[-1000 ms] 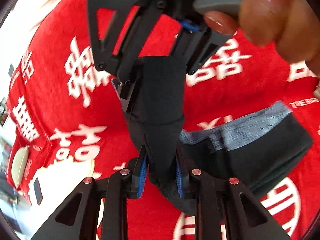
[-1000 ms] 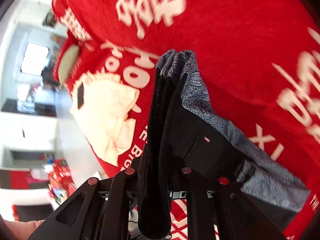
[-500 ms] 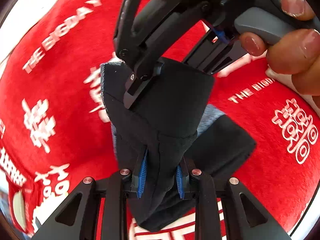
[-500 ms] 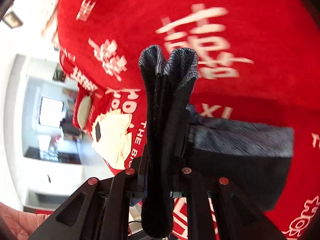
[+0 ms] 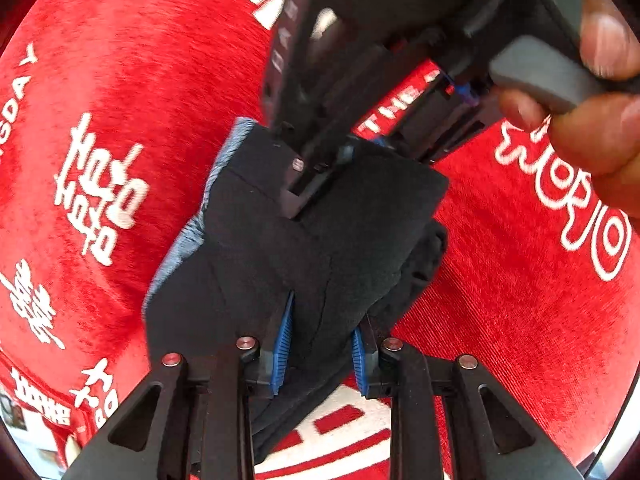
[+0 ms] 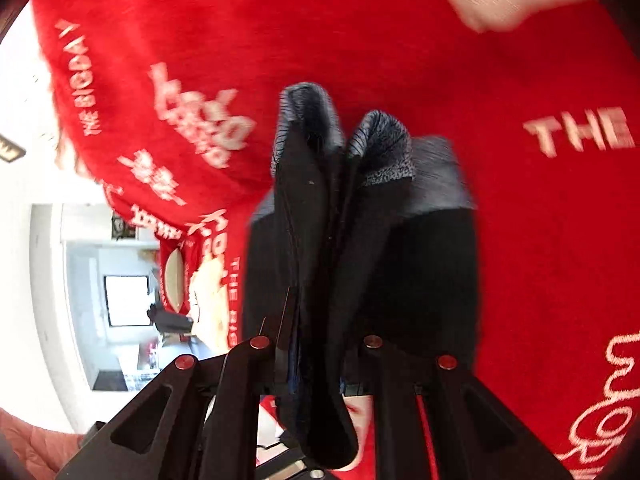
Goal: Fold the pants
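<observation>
A red cloth (image 5: 500, 280) with white lettering fills both views. Above it hang the folded black pants (image 5: 280, 240), long axis running between the grippers, grey waistband (image 6: 384, 148) away from the right camera. The left gripper (image 5: 320, 344) and right gripper (image 6: 316, 344) each have their jaws clamped narrowly on the pants.

My left hand-held gripper (image 5: 318, 354) is matt black plastic with ribbed blue rubbery pads (image 5: 282, 346) and shiny metal rivets. The pants (image 5: 288, 248) are soft matt black cloth with a heathered grey knit waistband (image 6: 384, 152). At nine o'clock, the red cover (image 5: 132, 60) looks plush, its white lettering flat.
</observation>
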Available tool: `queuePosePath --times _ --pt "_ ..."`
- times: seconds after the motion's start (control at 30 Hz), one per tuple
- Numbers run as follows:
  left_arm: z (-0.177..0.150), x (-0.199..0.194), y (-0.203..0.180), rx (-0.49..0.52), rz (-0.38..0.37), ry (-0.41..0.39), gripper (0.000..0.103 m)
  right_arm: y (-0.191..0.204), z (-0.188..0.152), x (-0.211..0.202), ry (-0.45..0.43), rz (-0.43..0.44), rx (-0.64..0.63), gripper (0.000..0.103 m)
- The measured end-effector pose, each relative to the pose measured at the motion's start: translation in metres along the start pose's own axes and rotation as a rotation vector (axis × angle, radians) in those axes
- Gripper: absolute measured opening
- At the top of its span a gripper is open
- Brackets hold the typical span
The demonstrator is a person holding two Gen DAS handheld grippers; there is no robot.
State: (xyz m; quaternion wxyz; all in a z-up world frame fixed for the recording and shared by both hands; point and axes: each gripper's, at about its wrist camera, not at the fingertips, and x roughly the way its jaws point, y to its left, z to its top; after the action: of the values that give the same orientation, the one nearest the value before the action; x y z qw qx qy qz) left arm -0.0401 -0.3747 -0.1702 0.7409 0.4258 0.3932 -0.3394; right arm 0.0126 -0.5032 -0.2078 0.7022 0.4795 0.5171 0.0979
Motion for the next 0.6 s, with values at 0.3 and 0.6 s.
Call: queuePosePath --times 0.3,0.6 --pt "-0.009 -0.007 0.006 -0.012 -0.016 0.017 0.074 -0.014 -0.008 0.009 -0.031 -0.026 0.009 0.018" --pt "-0.027 -0.018 0.08 -0.289 -0.169 0.081 0.074 0.022 -0.023 0.006 -0.057 -0.279 -0.078 0.026"
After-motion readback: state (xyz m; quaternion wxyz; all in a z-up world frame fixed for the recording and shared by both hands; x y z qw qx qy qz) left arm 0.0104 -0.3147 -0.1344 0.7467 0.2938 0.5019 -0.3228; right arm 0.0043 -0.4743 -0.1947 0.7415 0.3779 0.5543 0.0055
